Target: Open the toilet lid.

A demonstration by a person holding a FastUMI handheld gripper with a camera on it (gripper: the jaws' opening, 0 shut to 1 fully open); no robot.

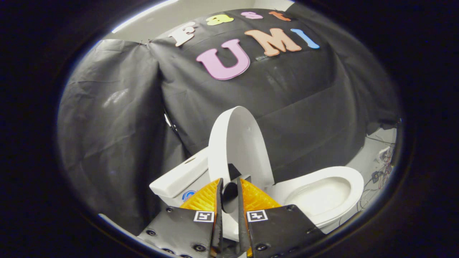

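White plastic, the toilet lid (238,143) is standing upright just ahead of my tool (229,183), whose fingers are sitting narrow around its lower edge, though I cannot tell if they are pressing. Beyond it, the seat (353,181) is lying uncovered.

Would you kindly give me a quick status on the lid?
Hand-held gripper nearly closed on a small black knob. Toilet lid raised upright, seat down. Nothing in the way.
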